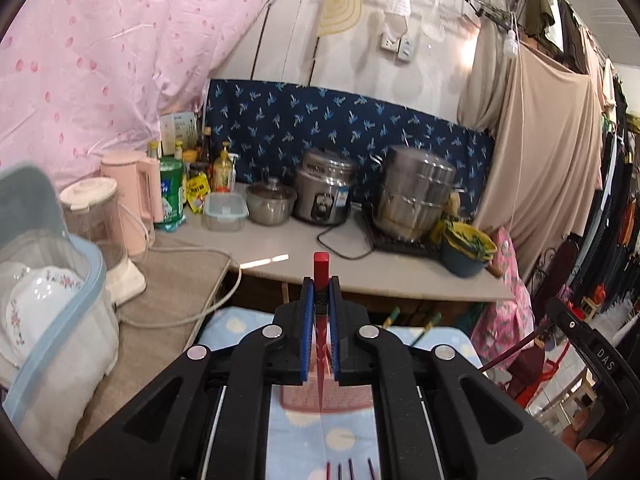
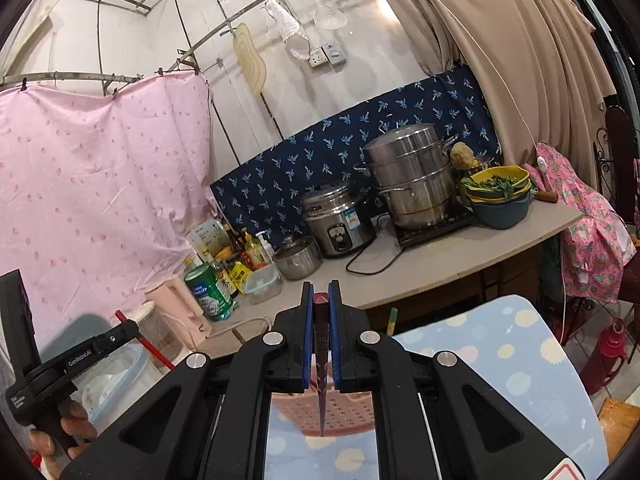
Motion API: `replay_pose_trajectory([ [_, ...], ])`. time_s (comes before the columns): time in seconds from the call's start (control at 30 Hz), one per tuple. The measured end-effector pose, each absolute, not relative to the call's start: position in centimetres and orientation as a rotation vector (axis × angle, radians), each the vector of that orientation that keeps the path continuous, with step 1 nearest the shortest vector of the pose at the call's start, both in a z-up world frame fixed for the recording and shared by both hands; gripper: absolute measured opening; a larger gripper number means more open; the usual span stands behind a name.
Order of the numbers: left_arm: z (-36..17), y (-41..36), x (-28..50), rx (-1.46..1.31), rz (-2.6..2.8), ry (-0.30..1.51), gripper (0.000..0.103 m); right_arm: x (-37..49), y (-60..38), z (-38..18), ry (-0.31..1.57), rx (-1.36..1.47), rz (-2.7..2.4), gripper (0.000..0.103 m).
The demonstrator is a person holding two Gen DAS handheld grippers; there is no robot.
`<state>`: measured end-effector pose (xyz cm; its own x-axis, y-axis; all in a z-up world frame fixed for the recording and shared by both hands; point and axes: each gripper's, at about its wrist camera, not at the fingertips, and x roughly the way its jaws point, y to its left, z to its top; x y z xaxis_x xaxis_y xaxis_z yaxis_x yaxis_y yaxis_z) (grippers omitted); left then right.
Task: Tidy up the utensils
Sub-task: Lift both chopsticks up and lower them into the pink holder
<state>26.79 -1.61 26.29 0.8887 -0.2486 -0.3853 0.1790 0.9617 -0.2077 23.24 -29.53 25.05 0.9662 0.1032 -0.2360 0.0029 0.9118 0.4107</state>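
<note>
My left gripper (image 1: 321, 280) is shut on a red chopstick (image 1: 321, 268) that stands upright between the blue pads, its thin end pointing down at a pink basket (image 1: 344, 400). My right gripper (image 2: 321, 286) is shut on a dark red chopstick (image 2: 321, 400), also upright, with its tip over the pink perforated basket (image 2: 352, 412). Several more chopsticks (image 1: 350, 468) lie at the bottom edge of the left wrist view. The right wrist view shows the left gripper (image 2: 120, 332) at lower left, held by a hand (image 2: 68, 424).
The basket stands on a table with a blue dotted cloth (image 2: 500, 360). Behind it runs a counter (image 1: 280, 248) with a rice cooker (image 1: 326, 188), a steel steamer pot (image 2: 412, 176), stacked bowls (image 2: 498, 196), bottles and a pink kettle (image 1: 134, 196). A lidded dish box (image 1: 48, 320) sits left.
</note>
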Motion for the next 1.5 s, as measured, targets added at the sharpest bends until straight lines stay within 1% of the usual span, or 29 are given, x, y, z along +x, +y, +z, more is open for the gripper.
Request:
replay_pose_trajectory([
  [0.17,27.2,-2.0,29.9,-0.170,-0.183,0.368,0.007,27.1,-29.1,25.8,0.235,0.421,0.059,0.007],
  [0.3,26.6,-2.4,31.9,-0.172,-0.177,0.372,0.007,29.6,-28.6,24.9,0.258,0.415,0.059,0.007],
  [0.73,19.6,-3.4,36.0,-0.162,-0.171,0.512,0.007,33.7,-27.6,17.8,0.406,0.382,0.043,0.007],
  [0.93,17.9,-3.7,36.4,-0.145,-0.164,0.534,0.008,34.1,-27.1,16.4,0.442,0.381,0.060,0.008],
  [0.97,17.8,-3.7,36.3,-0.142,-0.158,0.533,0.008,34.0,-27.1,16.3,0.439,0.381,0.062,0.010],
  [1.0,17.7,-3.7,36.2,-0.141,-0.154,0.530,0.009,33.9,-27.0,16.4,0.439,0.378,0.063,0.012],
  [1.07,17.6,-3.6,36.0,-0.141,-0.149,0.530,0.013,33.5,-26.9,16.6,0.433,0.372,0.058,0.013],
  [1.13,17.6,-3.3,35.8,-0.147,-0.147,0.532,0.024,33.5,-26.9,16.6,0.433,0.373,0.060,0.014],
  [1.2,17.5,-3.1,35.4,-0.151,-0.144,0.532,0.028,33.0,-26.9,16.9,0.428,0.377,0.062,0.017],
  [1.27,17.5,-2.9,35.0,-0.150,-0.141,0.531,0.030,32.5,-26.9,17.1,0.421,0.373,0.061,0.022],
  [1.5,17.7,-2.5,32.4,-0.135,-0.131,0.529,0.030,29.6,-26.0,17.1,0.417,0.340,0.064,0.024],
])
